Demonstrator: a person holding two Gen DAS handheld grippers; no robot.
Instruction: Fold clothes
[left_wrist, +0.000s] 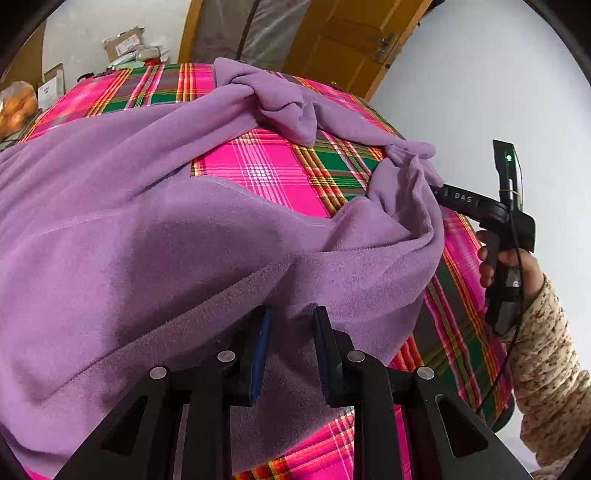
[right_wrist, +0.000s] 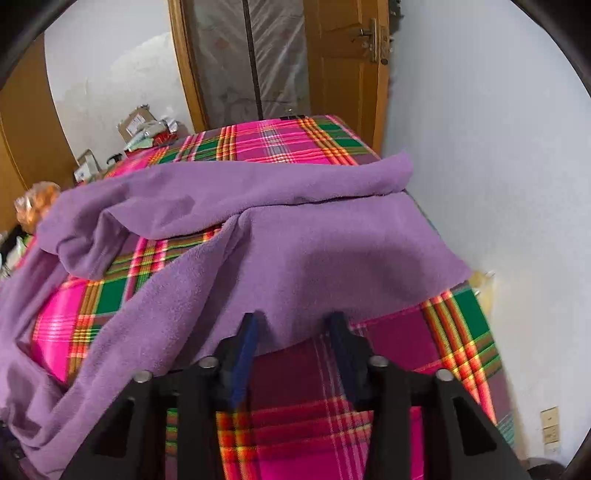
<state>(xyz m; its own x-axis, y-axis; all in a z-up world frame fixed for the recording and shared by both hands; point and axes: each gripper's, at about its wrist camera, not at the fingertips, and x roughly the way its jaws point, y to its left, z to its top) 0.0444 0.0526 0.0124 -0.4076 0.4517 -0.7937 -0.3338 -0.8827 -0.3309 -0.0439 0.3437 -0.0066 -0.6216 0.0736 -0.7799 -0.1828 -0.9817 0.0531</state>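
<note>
Barely started folding: the purple fleece garment (left_wrist: 147, 229) sprawls rumpled across the pink plaid-covered table (left_wrist: 273, 173). Left tool (left_wrist: 290, 325) spread over its near edge; right tool (right_wrist: 295, 325) spread at its hem.

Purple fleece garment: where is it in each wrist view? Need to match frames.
Left wrist: the purple fleece garment fills the left and centre, draped over the plaid cloth; the right tool meets its far right fold.
Right wrist: the garment crosses the centre and runs down the left side, just ahead of the open tool.
Shared landmark: the wooden door behind the table.
</note>
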